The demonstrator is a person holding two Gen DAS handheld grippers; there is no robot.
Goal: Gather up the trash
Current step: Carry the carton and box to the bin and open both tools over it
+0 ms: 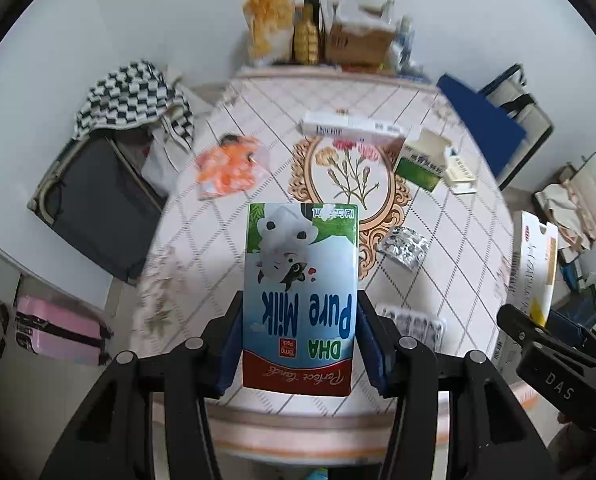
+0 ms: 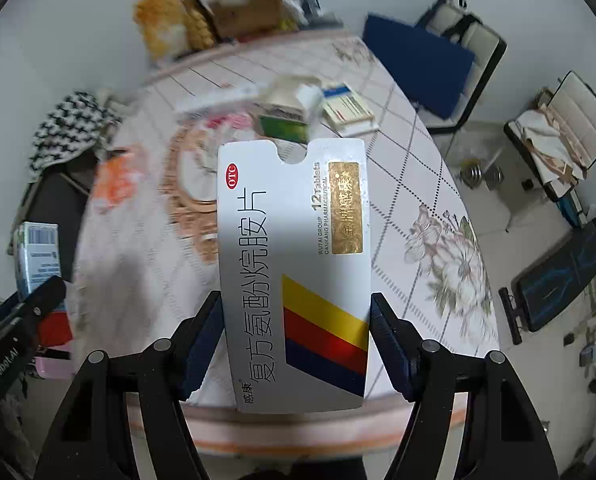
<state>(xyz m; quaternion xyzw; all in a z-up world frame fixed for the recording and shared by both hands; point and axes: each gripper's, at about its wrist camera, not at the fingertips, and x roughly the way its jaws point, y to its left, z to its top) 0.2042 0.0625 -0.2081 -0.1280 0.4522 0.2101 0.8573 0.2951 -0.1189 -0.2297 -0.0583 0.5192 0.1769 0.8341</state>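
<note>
Left gripper point(image 1: 299, 340) clamped on a milk carton point(image 1: 299, 300): glossy printed cardboard, rectangular, blue and white with a red band, "Pure Milk" lettering upside down, blue pads pressed against both narrow sides, held above the near edge of the worktop point(image 1: 457, 240). Right gripper point(image 2: 296, 340) clenched on a flat medicine box point(image 2: 294, 264): white card, yellow, red and navy diagonal stripes, gold foil label, half-round thumb notch on the far end, likewise lifted over the worktop edge.

Round worktop under a pale cloth with diamond grid and flower print. Lying on it: crinkled orange wrapper point(image 1: 228, 166), long white carton point(image 1: 351, 130), green and white opened box point(image 1: 421, 160), silvery foil blister strip point(image 1: 403, 246), second blister sheet point(image 1: 415, 322) just beside the left gripper. At the far rim, a cluster of bags and a brown cardboard box point(image 1: 357, 42); contents not discernible.
</note>
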